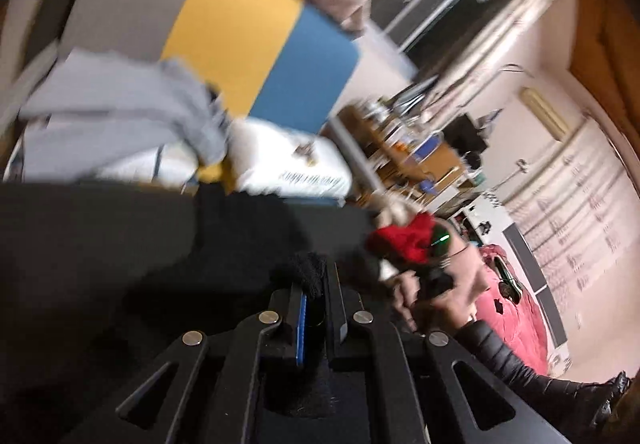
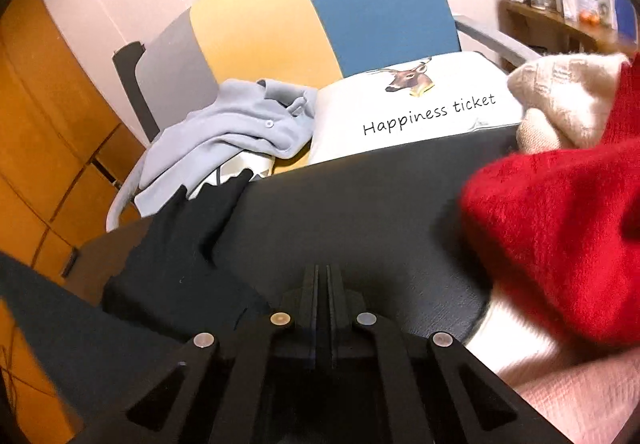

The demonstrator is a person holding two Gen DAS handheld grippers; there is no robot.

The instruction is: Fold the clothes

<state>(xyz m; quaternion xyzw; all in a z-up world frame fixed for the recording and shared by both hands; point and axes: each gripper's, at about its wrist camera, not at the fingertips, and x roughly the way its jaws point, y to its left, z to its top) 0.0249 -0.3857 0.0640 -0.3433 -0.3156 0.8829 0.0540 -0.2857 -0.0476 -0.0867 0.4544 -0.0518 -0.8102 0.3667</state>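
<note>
A black garment (image 1: 120, 244) lies spread over a dark grey tabletop (image 2: 360, 204). My left gripper (image 1: 318, 280) is shut on a fold of this black cloth, which bunches up between its fingers. In the right wrist view the same black garment (image 2: 180, 244) lies left of my right gripper (image 2: 322, 274). That gripper's fingers stand together over the tabletop with nothing visible between them. A red sweater (image 2: 560, 224) and a cream knit (image 2: 568, 96) are piled at the table's right. The left wrist view is blurred.
Behind the table stands a sofa with a grey, yellow and blue back (image 2: 280, 24). On it lie a light blue shirt (image 2: 232, 128) and a white "Happiness ticket" cushion (image 2: 400, 104). A person's hand (image 1: 412, 296) and black padded sleeve (image 1: 500, 348) are near the red sweater (image 1: 404, 240).
</note>
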